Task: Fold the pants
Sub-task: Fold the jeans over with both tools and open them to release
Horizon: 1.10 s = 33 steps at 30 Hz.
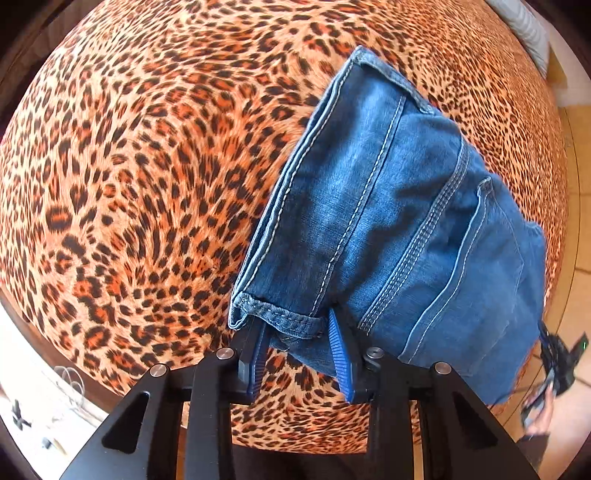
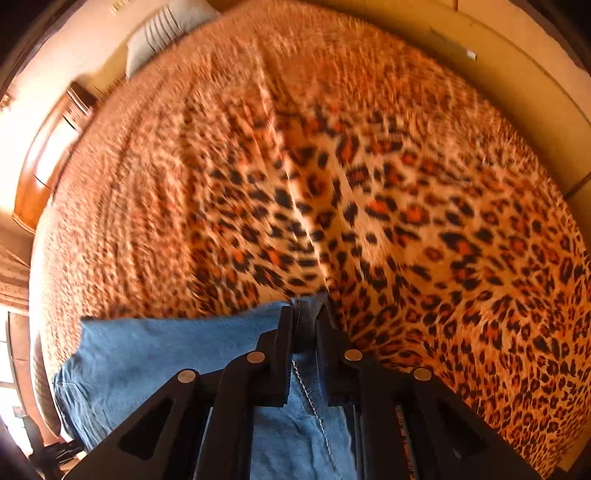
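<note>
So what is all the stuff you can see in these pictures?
blue denim jeans: one pair, folded, lying on the bed near its edge
leopard-print bedspread: one, orange with black spots, covering the whole bed
pale pillow: one, greyish white, at the far end of the bed
brown wooden furniture: one piece, beside the bed by the wall
left gripper: one, black with blue pads, its fingers on either side of a jeans hem
right gripper: one, black, closed on a stitched edge of the jeans
person's hand: one, blurred, at the lower right edge of the left wrist view
</note>
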### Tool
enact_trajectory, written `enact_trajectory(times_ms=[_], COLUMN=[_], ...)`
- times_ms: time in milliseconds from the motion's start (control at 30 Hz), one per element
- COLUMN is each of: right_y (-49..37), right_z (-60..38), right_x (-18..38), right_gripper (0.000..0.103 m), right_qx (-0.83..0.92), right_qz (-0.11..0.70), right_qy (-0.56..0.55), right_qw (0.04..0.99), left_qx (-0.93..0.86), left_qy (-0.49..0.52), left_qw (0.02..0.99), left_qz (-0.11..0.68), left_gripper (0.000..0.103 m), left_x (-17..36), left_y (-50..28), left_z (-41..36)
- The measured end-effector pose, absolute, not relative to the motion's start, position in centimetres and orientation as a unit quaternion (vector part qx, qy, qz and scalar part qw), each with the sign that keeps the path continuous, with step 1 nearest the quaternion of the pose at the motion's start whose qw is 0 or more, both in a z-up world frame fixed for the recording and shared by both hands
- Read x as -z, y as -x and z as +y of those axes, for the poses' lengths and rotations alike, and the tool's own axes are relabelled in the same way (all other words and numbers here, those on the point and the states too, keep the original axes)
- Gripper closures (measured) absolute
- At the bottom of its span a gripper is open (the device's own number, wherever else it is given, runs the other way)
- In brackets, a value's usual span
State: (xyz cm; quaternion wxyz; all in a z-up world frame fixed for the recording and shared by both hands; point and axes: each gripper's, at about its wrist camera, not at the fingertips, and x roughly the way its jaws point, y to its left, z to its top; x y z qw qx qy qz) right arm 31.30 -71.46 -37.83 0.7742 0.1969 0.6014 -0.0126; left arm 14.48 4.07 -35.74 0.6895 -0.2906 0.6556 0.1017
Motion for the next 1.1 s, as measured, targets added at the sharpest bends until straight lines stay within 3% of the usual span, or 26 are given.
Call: enact_trajectory(times_ms=[33,100,200,300,367,400,433,467,500,633,733,900,967,1000,1033,1100], right_y=[-31.1,-29.3,-24.0,-18.5,-16.5,-16.0,-15.6,-15.8,-16.1,-15.4,-15.5,-14.9,-13.9,-13.4,-12.8,-11.8], right_z=[-71.5,-72.5,-74.3,-74.4,-74.2,-73.7,-73.3,-72.8,-72.3,-72.5,-71.9,-71.6,-72.6,-73.0,-73.3,-73.0], right_x=[37.3,35.5,34.1,35.1,36.7,37.3,38.1,38.5,38.7,35.8,39.0,37.9,36.1,35.2,34.5,34.4], right_gripper=[0.085,0.054,0.045,0.044,0.044,0.046,0.053,0.086,0.089,0.089,0.085,0.069,0.059,0.056,0.05,0.044], right_qx=[0.009,-0.009,0.0,0.024,0.029,0.028,0.02,0.012,-0.002,-0.01,0.023,0.043,0.051,0.055,0.056,0.05], right_qz=[0.593,0.571,0.573,0.61,0.626,0.626,0.618,0.613,0.616,0.578,0.628,0.613,0.593,0.58,0.569,0.556], right_qy=[-0.2,-0.239,-0.267,-0.247,-0.256,-0.268,-0.288,-0.291,-0.29,-0.287,-0.243,-0.283,-0.302,-0.319,-0.335,-0.362], right_qw=[0.78,0.785,0.775,0.753,0.736,0.731,0.732,0.735,0.733,0.764,0.739,0.737,0.744,0.748,0.749,0.746], left_qx=[-0.094,-0.073,-0.049,-0.034,-0.04,-0.043,-0.045,-0.039,-0.037,-0.067,-0.072,-0.054,-0.033,-0.027,-0.023,-0.029], left_qy=[0.289,0.296,0.313,0.329,0.328,0.328,0.336,0.353,0.359,0.279,0.319,0.281,0.284,0.29,0.302,0.325], left_qw=[0.693,0.7,0.708,0.705,0.696,0.689,0.676,0.665,0.665,0.695,0.662,0.697,0.712,0.718,0.725,0.731], left_qz=[0.654,0.645,0.631,0.628,0.638,0.645,0.654,0.658,0.654,0.659,0.674,0.657,0.641,0.632,0.618,0.599], left_gripper=[0.072,0.071,0.064,0.053,0.055,0.064,0.083,0.088,0.088,0.09,0.092,0.091,0.085,0.073,0.053,0.038], left_x=[35.2,34.1,32.8,33.4,34.8,35.4,36.0,36.1,35.8,36.4,38.4,35.7,33.6,33.1,32.5,31.9], left_y=[-14.3,-13.6,-11.9,-11.4,-12.2,-12.6,-13.0,-13.1,-13.0,-12.8,-11.7,-9.4,-9.0,-8.9,-8.9,-9.5], left_z=[4.0,4.1,4.1,3.2,2.4,2.3,2.0,1.8,1.7,0.6,1.2,3.0,3.7,4.1,4.5,5.1])
